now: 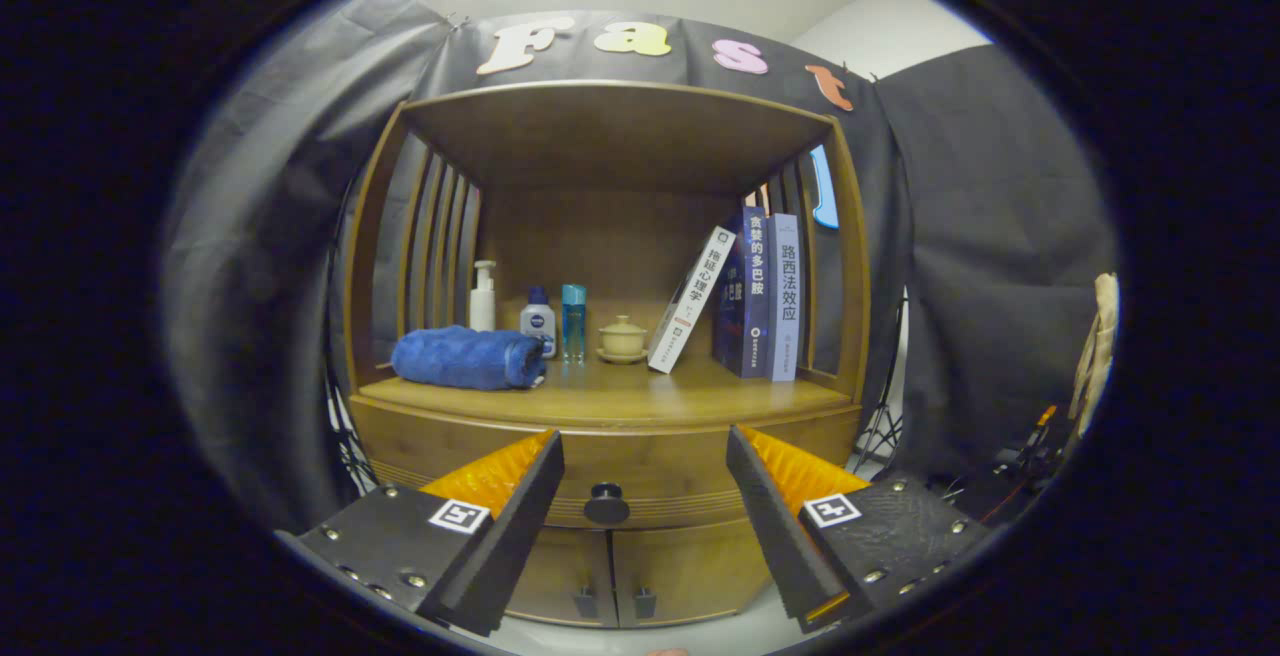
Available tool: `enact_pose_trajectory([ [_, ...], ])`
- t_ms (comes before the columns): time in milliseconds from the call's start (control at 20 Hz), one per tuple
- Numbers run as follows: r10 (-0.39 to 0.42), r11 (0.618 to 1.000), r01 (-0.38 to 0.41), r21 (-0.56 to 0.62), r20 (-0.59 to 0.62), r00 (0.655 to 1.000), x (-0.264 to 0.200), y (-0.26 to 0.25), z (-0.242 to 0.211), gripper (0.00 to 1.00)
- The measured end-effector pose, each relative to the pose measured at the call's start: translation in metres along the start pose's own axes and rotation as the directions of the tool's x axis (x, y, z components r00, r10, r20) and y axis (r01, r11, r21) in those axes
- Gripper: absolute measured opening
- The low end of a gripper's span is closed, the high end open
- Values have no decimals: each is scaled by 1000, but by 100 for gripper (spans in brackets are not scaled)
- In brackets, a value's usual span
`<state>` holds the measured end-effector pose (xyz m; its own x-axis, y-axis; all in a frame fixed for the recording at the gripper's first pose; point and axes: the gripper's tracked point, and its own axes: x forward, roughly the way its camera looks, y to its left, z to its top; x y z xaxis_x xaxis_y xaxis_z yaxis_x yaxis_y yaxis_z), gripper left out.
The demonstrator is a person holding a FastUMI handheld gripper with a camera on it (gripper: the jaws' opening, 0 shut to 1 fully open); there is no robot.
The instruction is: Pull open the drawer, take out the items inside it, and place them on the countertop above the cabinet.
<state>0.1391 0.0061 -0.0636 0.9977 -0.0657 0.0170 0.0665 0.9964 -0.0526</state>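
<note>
Starting at the left, your tool [645, 456] has its left finger [500, 496] angled inward, and beyond it on the table [620, 398] lies a rolled blue towel [465, 357]. It sits near the left slats, which keeps the front middle of the table bare; that bare strip looks like the natural spot for whatever comes out of the drawer.

Behind the towel stand a white pump bottle [483, 296], a small white bottle [538, 317] with a blue cap and a slim blue bottle [573, 322], all upright and pushed toward the back wall, out of your way. Next comes a small lidded cup [622, 339] on its saucer.

In the centre, below the table edge, is the drawer [610, 471]. It looks fully shut, its front flush with the cabinet, so what it holds is hidden. Its round dark knob [606, 504] sits squarely between your fingers and a little beyond their tips. You hold the tool spread wide, gripping nothing, and lined up on the knob, so I judge you are set to move in and close on it. Below the drawer are two cabinet doors [640, 571] with small handles.

Further right, one book [691, 300] leans against two upright books [762, 294] by the right slats. Your right finger [775, 496] mirrors the left.
</note>
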Motion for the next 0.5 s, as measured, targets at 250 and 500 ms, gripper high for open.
enact_pose_trajectory([
  [250, 27, 999, -26, 32, -40, 999, 39, 26, -49, 99],
  [500, 39, 999, -40, -8, -103, 994, 64, 39, -93, 99],
])
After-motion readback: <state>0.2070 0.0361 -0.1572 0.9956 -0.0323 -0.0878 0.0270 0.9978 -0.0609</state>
